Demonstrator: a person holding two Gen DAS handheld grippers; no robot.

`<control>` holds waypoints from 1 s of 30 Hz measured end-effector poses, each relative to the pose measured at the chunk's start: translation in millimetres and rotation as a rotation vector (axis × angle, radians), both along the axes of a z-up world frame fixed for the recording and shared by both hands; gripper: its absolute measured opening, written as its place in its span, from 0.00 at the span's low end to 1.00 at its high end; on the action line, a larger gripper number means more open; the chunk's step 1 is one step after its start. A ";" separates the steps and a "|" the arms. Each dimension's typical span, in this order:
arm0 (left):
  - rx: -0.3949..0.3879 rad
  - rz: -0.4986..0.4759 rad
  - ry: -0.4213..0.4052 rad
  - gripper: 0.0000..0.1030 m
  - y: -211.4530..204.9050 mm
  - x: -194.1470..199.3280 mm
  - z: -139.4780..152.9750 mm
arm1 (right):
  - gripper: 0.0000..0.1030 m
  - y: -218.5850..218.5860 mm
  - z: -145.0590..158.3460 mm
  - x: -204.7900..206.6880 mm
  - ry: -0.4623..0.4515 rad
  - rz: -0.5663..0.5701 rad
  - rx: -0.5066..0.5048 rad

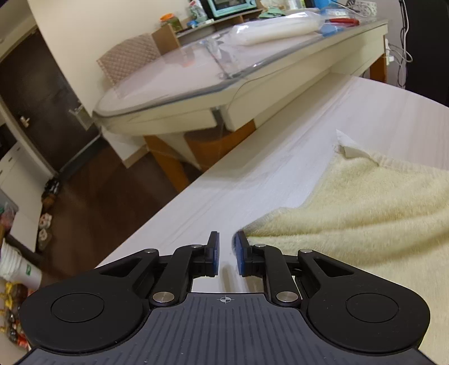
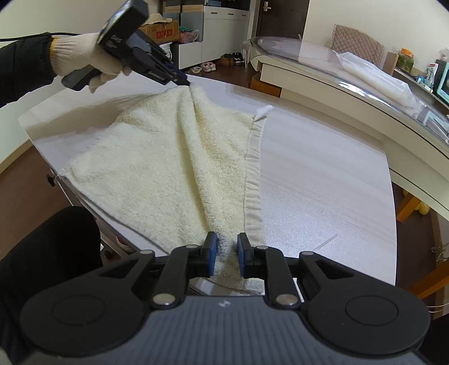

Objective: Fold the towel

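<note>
No fold is made yet, I judge. The towel (image 2: 168,157) lies rumpled on the white surface (image 2: 322,182). My right tool (image 2: 226,255) pinches its 6 o'clock corner; my left tool (image 1: 226,254), at 11 o'clock, looks parted beside its corner.

Pale white desk (image 2: 322,179) in the foreground, beyond it a cream glass-topped table (image 1: 252,84) carrying a clear plastic-wrapped bundle (image 1: 277,28) and red-handled pliers (image 1: 343,21). Teal toaster oven (image 1: 231,6) and green-filled jar with orange lid (image 1: 171,21) on the shelf behind, quilted chair back (image 1: 129,57) alongside. Dark door (image 1: 33,106), dark wood floor (image 1: 92,202), shoes (image 2: 204,66) by white cabinets (image 2: 224,28).
</note>
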State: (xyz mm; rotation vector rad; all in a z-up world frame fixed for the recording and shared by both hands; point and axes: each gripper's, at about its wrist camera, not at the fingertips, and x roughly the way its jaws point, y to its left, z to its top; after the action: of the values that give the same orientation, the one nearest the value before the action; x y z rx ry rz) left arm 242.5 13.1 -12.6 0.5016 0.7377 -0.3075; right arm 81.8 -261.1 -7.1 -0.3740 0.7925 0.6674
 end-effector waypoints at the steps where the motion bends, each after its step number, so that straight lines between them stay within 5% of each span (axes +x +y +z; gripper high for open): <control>1: -0.003 -0.001 -0.002 0.15 -1.9 1.1 0.0 | 0.20 0.6 1.8 -0.6 -0.004 -0.003 0.008; 6: -0.031 0.010 0.015 0.18 8.4 -4.5 10.9 | 0.36 3.6 20.7 15.3 -0.084 -0.035 0.109; 15: -0.100 0.077 0.022 0.22 50.9 -51.5 25.5 | 0.36 71.1 7.8 117.5 -0.137 -0.004 0.144; 22: -0.152 0.036 0.065 0.22 38.9 -81.0 9.6 | 0.38 99.1 -18.2 153.5 -0.149 0.004 0.009; 30: -0.253 -0.047 0.099 0.22 2.9 -74.8 2.1 | 0.41 52.3 -22.0 146.8 -0.238 -0.202 -0.135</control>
State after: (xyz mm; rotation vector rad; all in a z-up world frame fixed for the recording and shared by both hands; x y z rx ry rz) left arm 167.8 16.0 -10.5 0.2657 0.7714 -0.4657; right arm 228.6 -208.8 -29.1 -0.4791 0.6387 0.3727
